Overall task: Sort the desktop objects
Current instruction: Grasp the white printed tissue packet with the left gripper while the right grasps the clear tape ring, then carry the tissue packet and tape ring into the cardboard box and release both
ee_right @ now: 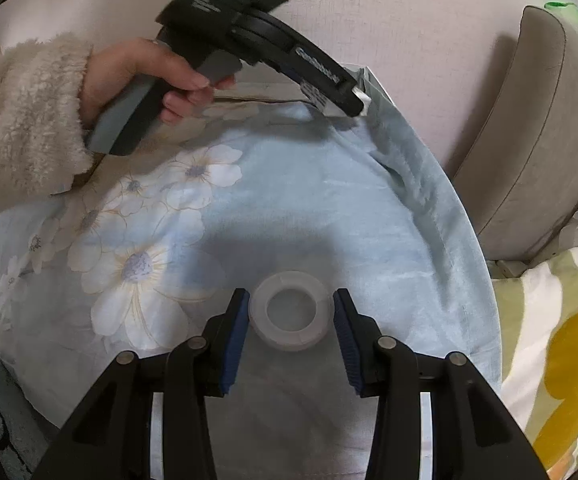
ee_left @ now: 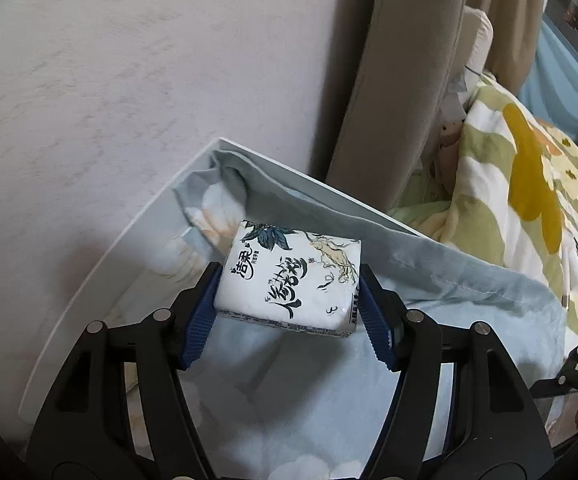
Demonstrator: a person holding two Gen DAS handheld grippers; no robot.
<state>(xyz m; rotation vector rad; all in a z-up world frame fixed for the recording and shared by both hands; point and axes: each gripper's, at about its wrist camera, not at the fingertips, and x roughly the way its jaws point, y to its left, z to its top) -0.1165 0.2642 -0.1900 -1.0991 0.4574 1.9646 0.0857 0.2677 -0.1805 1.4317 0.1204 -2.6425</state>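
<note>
My left gripper (ee_left: 289,304) is shut on a white tissue pack (ee_left: 289,280) with black Chinese lettering and holds it above the far corner of the table, which is covered by a light blue floral cloth (ee_left: 309,392). My right gripper (ee_right: 289,320) is open, its blue pads on either side of a clear tape roll (ee_right: 290,312) that lies flat on the cloth (ee_right: 289,200). In the right wrist view the left gripper's body (ee_right: 257,36) is at the top, held by a hand in a fluffy cream sleeve; its jaws are hidden there.
The white table edge (ee_left: 129,240) runs along a pale wall. A beige padded headboard (ee_right: 537,140) stands to the right. A yellow-green floral quilt (ee_left: 509,184) lies on the bed beside the table.
</note>
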